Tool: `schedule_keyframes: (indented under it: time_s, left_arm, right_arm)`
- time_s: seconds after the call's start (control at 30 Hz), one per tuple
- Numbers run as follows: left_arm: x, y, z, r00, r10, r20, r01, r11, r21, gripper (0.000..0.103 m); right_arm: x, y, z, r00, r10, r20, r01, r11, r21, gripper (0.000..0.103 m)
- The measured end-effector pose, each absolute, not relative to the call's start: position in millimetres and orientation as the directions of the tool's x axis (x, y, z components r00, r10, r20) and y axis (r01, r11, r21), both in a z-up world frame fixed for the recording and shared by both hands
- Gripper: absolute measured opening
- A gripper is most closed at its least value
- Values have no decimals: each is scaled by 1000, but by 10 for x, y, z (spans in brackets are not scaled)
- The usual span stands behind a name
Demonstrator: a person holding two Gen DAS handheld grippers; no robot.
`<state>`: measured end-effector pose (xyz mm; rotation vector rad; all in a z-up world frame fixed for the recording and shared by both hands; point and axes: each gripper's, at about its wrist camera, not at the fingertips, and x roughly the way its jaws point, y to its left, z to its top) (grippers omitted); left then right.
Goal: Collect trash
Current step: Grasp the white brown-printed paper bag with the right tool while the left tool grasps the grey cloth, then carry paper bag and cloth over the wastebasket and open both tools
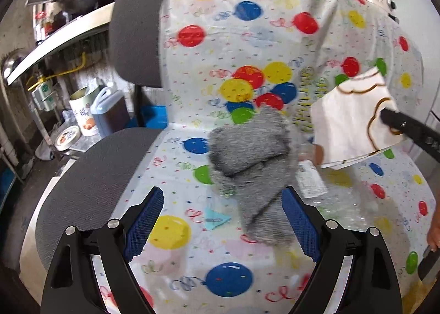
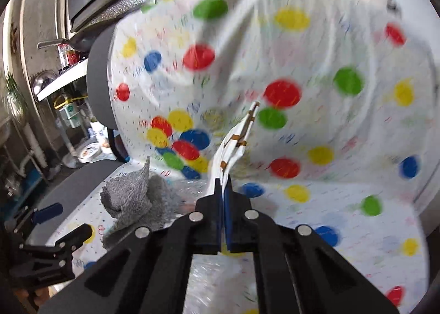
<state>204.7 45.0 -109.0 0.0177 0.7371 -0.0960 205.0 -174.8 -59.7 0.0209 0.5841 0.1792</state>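
over the near edge of the chair seat, draped in a balloon-print plastic sheet: left gripper level and pointing toward the backrest, blue-padded fingers spread wide apart, nothing between them. just ahead, between and beyond the fingertips, a crumpled grey cloth lying on the sheet, its near end reaching down beside the right finger pad; contact not clear. further right and raised off the seat, right gripper with its jaws pressed together on the bottom edge of a white paper napkin with brown outlines, held edge-on and upright in the right wrist view. in the left wrist view, same napkin hanging broadside from a black finger entering from the right edge. under the napkin, clear crinkled plastic wrap and a small white label flat on the sheet. bare skin of the person's hand at the far right edge. left of the chair, a tin can and a brown jug on the floor.
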Motion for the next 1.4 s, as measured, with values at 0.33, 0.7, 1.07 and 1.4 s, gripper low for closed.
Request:
schedule_keyframes:
  time_s: [0.33,0.7,1.07,1.4]
  left_arm:
    - [2507,-55,-1300,680,-120,-724,200,980,25,85]
    - [2561,102,-1112,728,-182,-661,222,975,-24,18]
    - [2050,382,-228,767,-366,-526,304,931,-204,15]
    - [1807,-134,-447,763,-330,-556,339,936,-91,21]
  right_arm:
    - [1645,-1949,-626,812,165,-559,-160,985,58,2]
    - [1582,-1997,-642,812,187,-552,-177,982,72,2]
    - [1305,-2192,-319,854,171,-492,-124,984,127,2]
    - [828,-2495,-309,859,110,-499,-52,990,128,2]
